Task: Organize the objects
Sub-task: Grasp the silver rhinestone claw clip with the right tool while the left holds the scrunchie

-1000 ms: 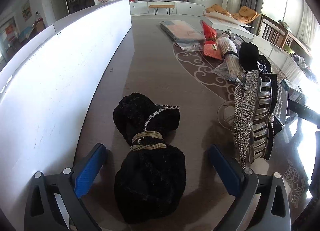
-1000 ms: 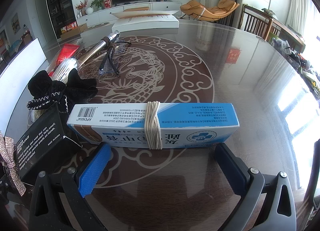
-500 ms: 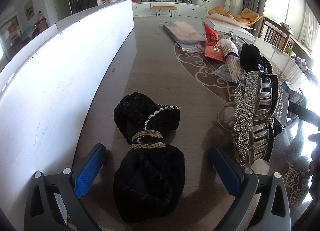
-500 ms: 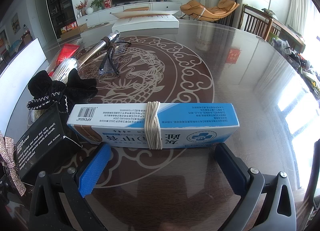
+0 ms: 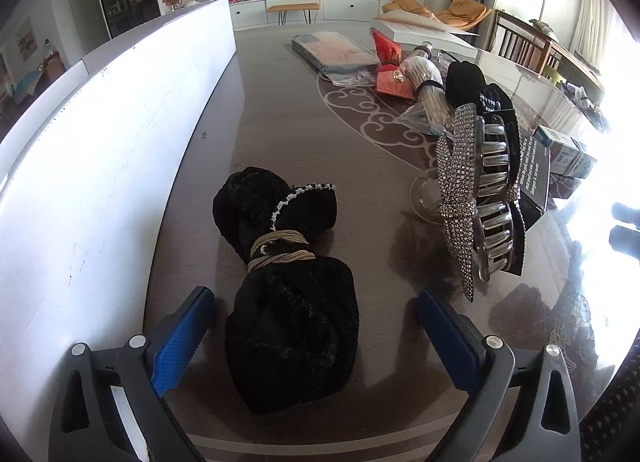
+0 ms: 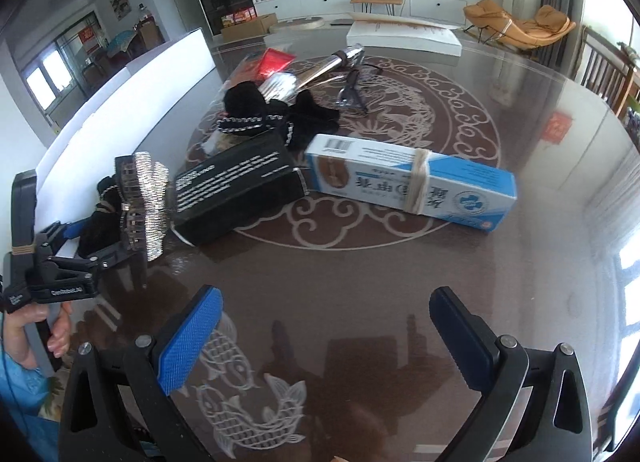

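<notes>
A black velvet bow hair tie with a gold band lies on the table between the open fingers of my left gripper, untouched. A rhinestone claw clip stands to its right; it also shows in the right wrist view. My right gripper is open and empty above bare table, well back from the blue-and-white box bound with a rubber band. A black box lies to the left of that box, and another black bow lies behind it.
A white board walls the table's left side. Further back lie a bagged flat packet, a red pouch, a wrapped bundle of sticks and a white carton. The left gripper shows at the left of the right wrist view.
My right gripper has pulled back and turned left, away from the blue-and-white box, which now lies farther off. The left gripper has hardly moved.
</notes>
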Tool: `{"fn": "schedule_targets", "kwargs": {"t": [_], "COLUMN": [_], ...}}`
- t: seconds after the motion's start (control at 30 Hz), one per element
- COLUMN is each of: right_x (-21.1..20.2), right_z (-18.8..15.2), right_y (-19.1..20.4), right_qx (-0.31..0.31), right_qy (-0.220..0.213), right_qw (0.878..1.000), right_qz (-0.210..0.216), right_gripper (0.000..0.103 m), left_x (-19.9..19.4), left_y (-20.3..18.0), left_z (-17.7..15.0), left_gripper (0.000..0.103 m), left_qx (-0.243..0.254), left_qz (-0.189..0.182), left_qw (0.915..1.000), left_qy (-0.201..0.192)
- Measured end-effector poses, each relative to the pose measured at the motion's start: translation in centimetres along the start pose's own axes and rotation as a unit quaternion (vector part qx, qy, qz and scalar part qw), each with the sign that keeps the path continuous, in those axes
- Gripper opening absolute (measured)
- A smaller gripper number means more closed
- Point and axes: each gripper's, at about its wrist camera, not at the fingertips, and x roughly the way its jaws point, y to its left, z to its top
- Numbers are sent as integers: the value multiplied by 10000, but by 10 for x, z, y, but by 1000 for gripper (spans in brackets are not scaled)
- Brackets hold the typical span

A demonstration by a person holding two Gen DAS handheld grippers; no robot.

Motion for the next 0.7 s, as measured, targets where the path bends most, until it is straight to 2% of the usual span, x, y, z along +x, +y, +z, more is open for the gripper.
{"fn": "schedule_targets", "kwargs": {"t": [0.03,0.1,0.13,0.2,0.27,0.3,0.33,0.4,0.5,0.6,0.63,0.67,0.7], "right_x": [-1,-1,-2,-1,10,18,26,42,69,83,85,86,88], "right_z": [3,10,12,13,11,10,10,14,26,42,46,49,51], "right_y": [7,22,31,54,77,88,97,114,128,136,138,140,145], "right_qx": [163,565,726,891,1006,1019,962,650,484,434,407,284,66], "right_qy": [45,51,22,86,384,535,636,648,695,438,331,248,223], "right_qw": [9998,9979,9961,9895,9772,9727,9733,9842,9894,9944,9957,9969,9977], "right_qz": [92,298,509,1131,1828,2016,1984,1517,1178,861,766,687,635], "right_gripper": [103,103,103,103,103,102,100,99,96,94,87,75,53], "left_x": [-4,-9,-10,-14,-21,-25,-29,-35,-40,-41,-42,-42,-43], "left_y": [0,-1,-2,-1,3,5,8,12,16,18,17,16,16], "left_z": [-1,-2,-3,-7,-16,-22,-27,-37,-45,-47,-47,-47,-47], "left_gripper": [77,37,32,30,30,30,30,30,30,30,30,30,30], "left_qx": [12,77,108,98,39,-1,-40,-91,-222,-288,-279,-271,-267], "left_qz": [-3,-50,-68,-92,-105,-105,-109,-135,-178,-258,-290,-330,-377], "left_qw": [9999,9997,9996,9996,9996,9996,9995,9993,9990,9987,9986,9985,9984], "left_qy": [-112,-224,-235,-246,-267,-273,-287,-324,-357,-346,-339,-333,-330]}}
